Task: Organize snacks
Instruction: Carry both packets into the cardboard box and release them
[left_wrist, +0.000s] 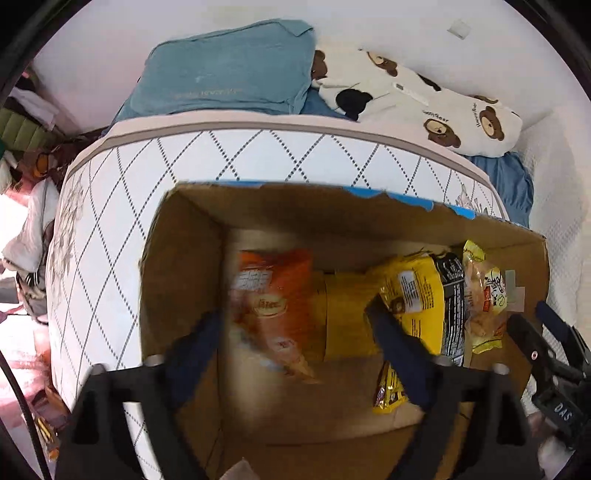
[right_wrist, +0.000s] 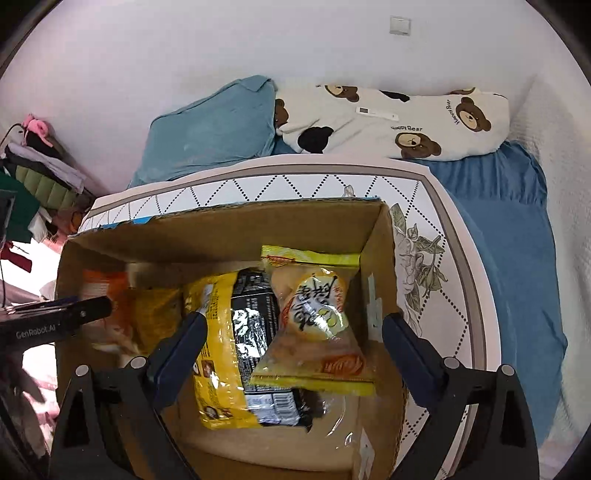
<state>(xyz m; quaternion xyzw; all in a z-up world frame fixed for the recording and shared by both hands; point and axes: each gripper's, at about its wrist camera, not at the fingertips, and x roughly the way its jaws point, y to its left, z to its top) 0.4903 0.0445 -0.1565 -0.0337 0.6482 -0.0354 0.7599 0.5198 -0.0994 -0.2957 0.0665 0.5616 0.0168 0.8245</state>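
Note:
An open cardboard box (left_wrist: 184, 258) (right_wrist: 373, 236) stands against a mattress edge. Inside, a blurred orange snack bag (left_wrist: 273, 295) (right_wrist: 107, 291) is at the left. A yellow and black packet (left_wrist: 424, 295) (right_wrist: 236, 332) lies in the middle. A clear yellow-trimmed snack bag (left_wrist: 484, 299) (right_wrist: 317, 317) lies at the right. My left gripper (left_wrist: 295, 332) is open and empty over the orange bag. My right gripper (right_wrist: 291, 332) is open and empty over the yellow packets; it also shows in the left wrist view (left_wrist: 543, 332).
The quilted mattress (left_wrist: 258, 155) (right_wrist: 436, 258) lies behind and beside the box. A teal pillow (right_wrist: 218, 125), a bear-print pillow (right_wrist: 399, 122) and a blue sheet (right_wrist: 509, 236) lie on the bed. Clothes are piled at the left (right_wrist: 37, 173).

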